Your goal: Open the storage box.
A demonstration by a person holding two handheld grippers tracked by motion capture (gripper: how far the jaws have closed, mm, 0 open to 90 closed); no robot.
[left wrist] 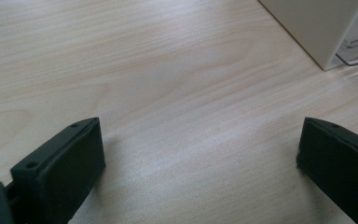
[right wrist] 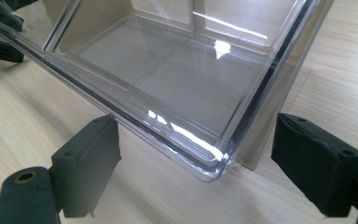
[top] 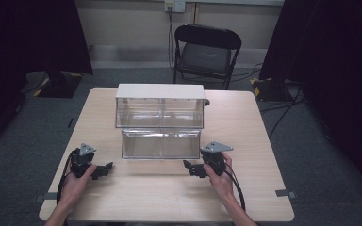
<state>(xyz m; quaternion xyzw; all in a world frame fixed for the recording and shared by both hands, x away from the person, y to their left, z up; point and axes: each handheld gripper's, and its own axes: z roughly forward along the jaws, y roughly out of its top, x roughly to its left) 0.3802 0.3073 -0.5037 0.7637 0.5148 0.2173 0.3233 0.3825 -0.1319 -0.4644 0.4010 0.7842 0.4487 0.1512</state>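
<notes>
Both forearms are coming in over the near edge of the surface (top: 136,197), each hand wrapping a tool low over the wood. The left tool (top: 104,170) is sitting toward the near left corner, pointing inward, its jaws standing wide apart with nothing between them. The right tool (top: 188,166) is sitting right of the middle, pointing left toward the clear drawer (top: 160,144), its jaws also spread wide and gripping nothing.

The drawer is lying pulled out in front of the white-topped cabinet (top: 160,106), which is standing near the middle of the surface toward the far edge; the drawer's front is facing the near edge, between the two tools.

The right gripper view is showing the drawer's rounded near corner (right wrist: 214,170) sitting just ahead of the gap between its jaws, apart from both, with a divider line across the drawer floor. The left gripper view is showing bare wood between its jaws and a corner of the cabinet (left wrist: 314,28) at its upper right.
</notes>
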